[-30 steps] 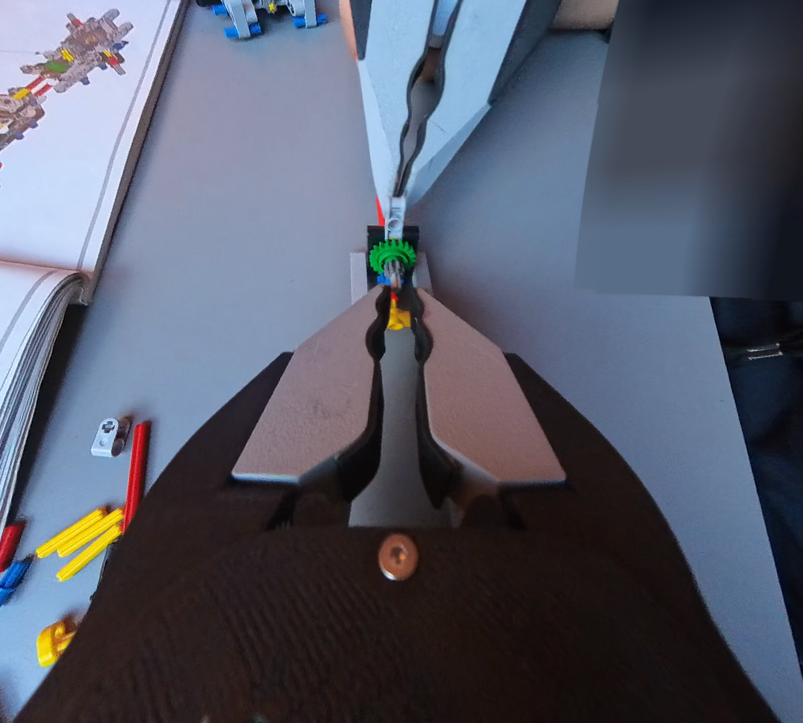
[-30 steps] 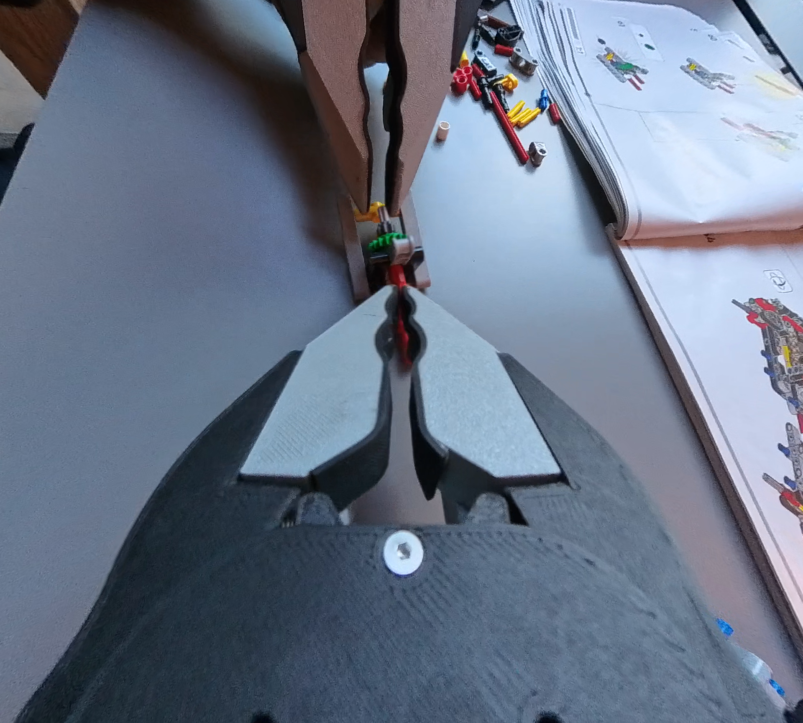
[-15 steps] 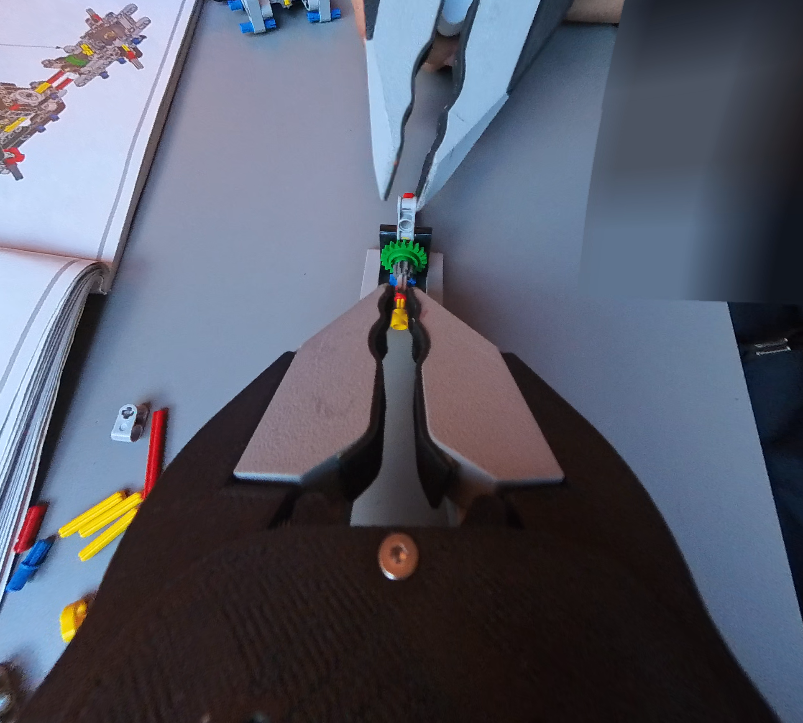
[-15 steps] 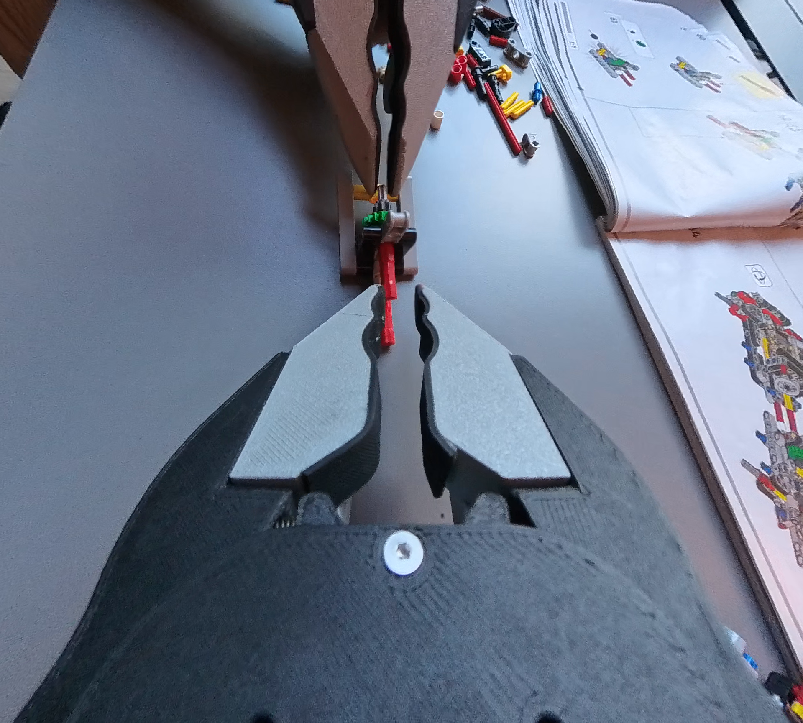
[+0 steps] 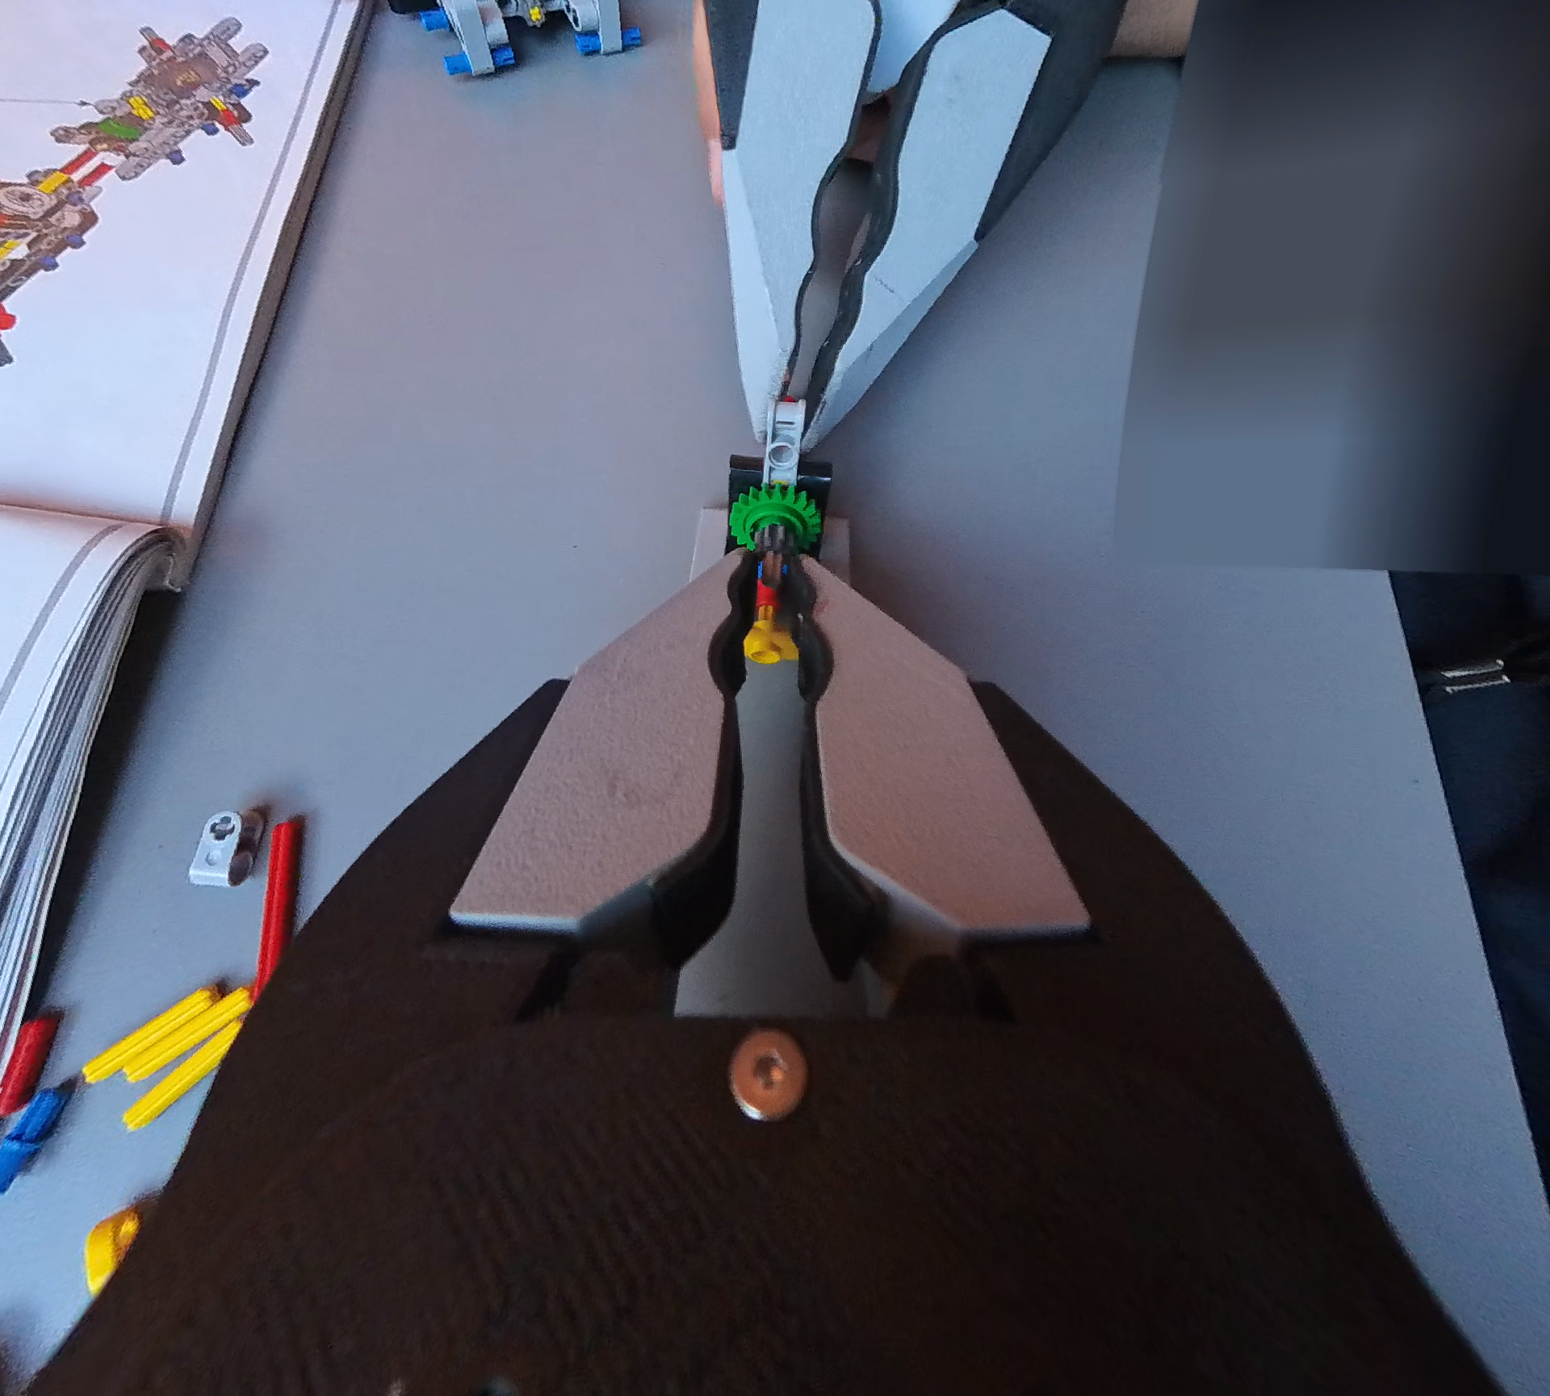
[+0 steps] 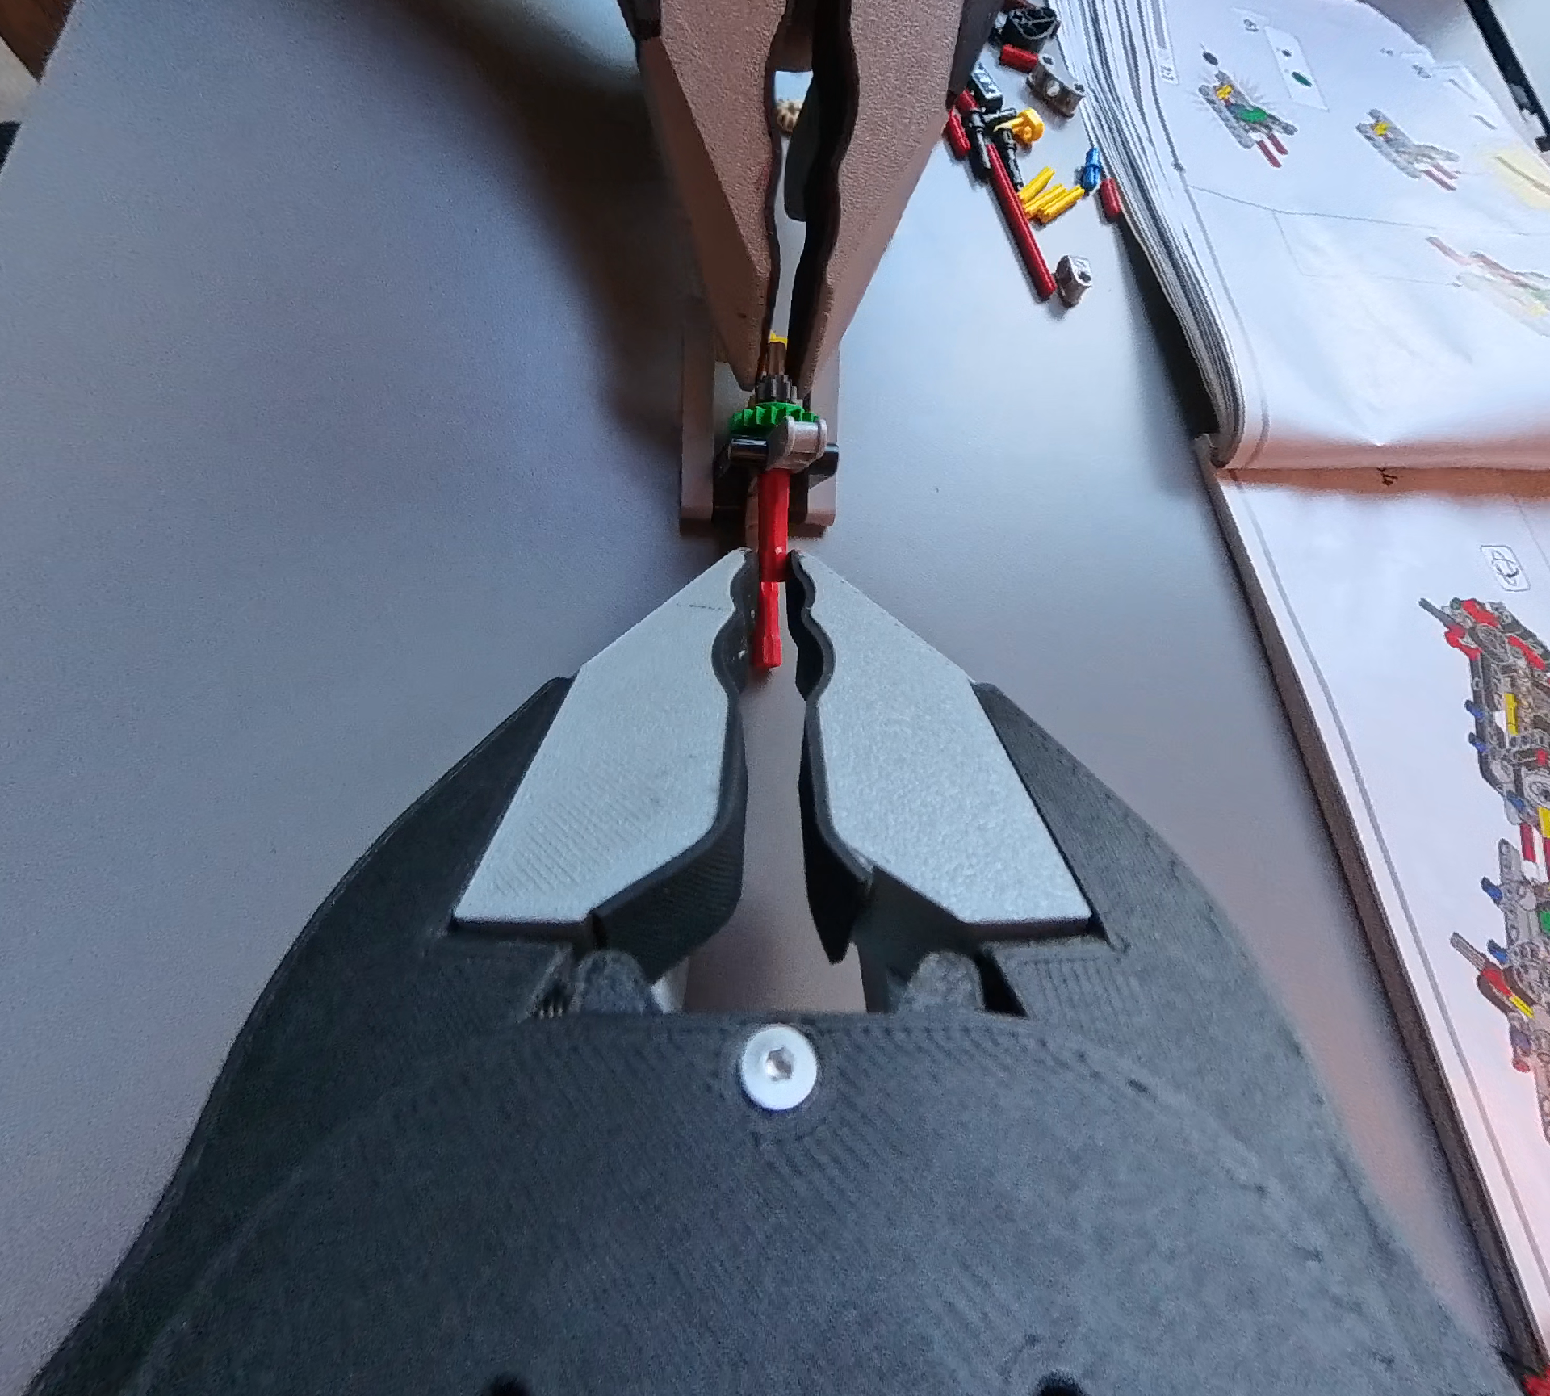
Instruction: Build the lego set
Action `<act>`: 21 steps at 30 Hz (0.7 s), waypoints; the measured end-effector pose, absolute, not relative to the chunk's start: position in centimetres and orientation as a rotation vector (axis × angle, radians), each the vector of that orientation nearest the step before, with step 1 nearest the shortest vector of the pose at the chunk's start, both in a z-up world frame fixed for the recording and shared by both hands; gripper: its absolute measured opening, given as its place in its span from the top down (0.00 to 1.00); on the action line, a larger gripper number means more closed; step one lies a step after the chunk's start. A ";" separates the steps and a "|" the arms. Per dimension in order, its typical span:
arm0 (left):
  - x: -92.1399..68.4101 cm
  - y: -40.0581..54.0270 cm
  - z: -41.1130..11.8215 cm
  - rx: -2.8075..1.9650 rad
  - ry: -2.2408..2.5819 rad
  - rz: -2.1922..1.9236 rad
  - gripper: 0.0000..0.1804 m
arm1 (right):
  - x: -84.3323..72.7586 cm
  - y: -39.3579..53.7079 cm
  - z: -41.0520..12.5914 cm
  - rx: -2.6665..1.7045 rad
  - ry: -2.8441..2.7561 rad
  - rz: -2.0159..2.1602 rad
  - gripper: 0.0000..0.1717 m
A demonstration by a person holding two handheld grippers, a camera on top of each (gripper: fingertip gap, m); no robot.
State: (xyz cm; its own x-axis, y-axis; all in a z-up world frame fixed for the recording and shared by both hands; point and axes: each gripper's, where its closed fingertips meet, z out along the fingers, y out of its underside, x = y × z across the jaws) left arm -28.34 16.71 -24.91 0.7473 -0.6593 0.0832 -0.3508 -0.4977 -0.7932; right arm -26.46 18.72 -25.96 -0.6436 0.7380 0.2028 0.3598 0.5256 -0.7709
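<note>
So both tongs meet mid-counter (image 5: 503, 349) on one little gear assembly (image 5: 776, 517): left tongs (image 5: 776, 580) are clamped on its yellow-tipped shaft (image 5: 767, 634), right tongs (image 6: 776, 567) are pinching the red axle (image 6: 772, 559) on the far side. A manual (image 6: 1342, 265) lies beside.

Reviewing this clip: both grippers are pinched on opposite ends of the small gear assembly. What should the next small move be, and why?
Probably the right gripper should slide the red axle further into the grey connector. Much of the axle still sticks out, and the left gripper is clamped on the far end beside the green gear, bracing it.
</note>
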 end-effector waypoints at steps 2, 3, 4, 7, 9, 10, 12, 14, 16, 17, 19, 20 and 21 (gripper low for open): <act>-28.4 16.7 -24.9 -2.132 0.754 -0.492 0.99 | -26.5 18.7 -26.0 -0.887 -2.249 0.962 0.98; -28.4 16.7 -24.9 -2.132 0.754 -0.494 0.99 | -26.5 18.7 -26.0 -0.887 -2.249 0.963 0.98; -28.4 16.7 -24.8 -2.129 0.754 -0.494 0.98 | -26.5 18.7 -25.9 -0.890 -2.248 0.967 0.98; -28.5 16.6 -24.4 -2.115 0.748 -0.496 0.98 | -26.5 18.7 -25.8 -0.907 -2.246 0.991 0.98; -28.3 16.5 -24.4 -2.113 0.749 -0.508 0.98 | -26.5 18.7 -25.7 -0.914 -2.245 1.000 0.98; -28.3 16.5 -24.5 -2.115 0.750 -0.508 0.98 | -26.5 18.7 -25.8 -0.919 -2.248 1.003 0.98; -28.3 16.5 -24.5 -2.114 0.754 -0.501 0.99 | -26.5 18.7 -25.8 -0.928 -2.251 1.012 0.98; -28.3 16.6 -24.5 -2.116 0.753 -0.496 1.00 | -26.4 18.5 -25.7 -0.935 -2.256 1.028 0.98; -28.4 16.6 -24.5 -2.117 0.751 -0.498 1.00 | -26.4 18.4 -25.7 -0.946 -2.260 1.041 0.99; -28.4 16.5 -24.5 -2.118 0.750 -0.501 1.00 | -26.4 18.4 -25.6 -0.951 -2.260 1.046 0.99; -28.4 16.5 -24.5 -2.117 0.751 -0.504 1.00 | -26.4 18.4 -25.6 -0.961 -2.260 1.057 0.99; -28.3 16.5 -24.5 -2.118 0.751 -0.506 1.00 | -26.3 18.3 -25.6 -0.967 -2.261 1.065 0.99; -28.3 16.4 -24.5 -2.118 0.752 -0.511 1.00 | -26.3 18.3 -25.6 -0.973 -2.265 1.075 0.99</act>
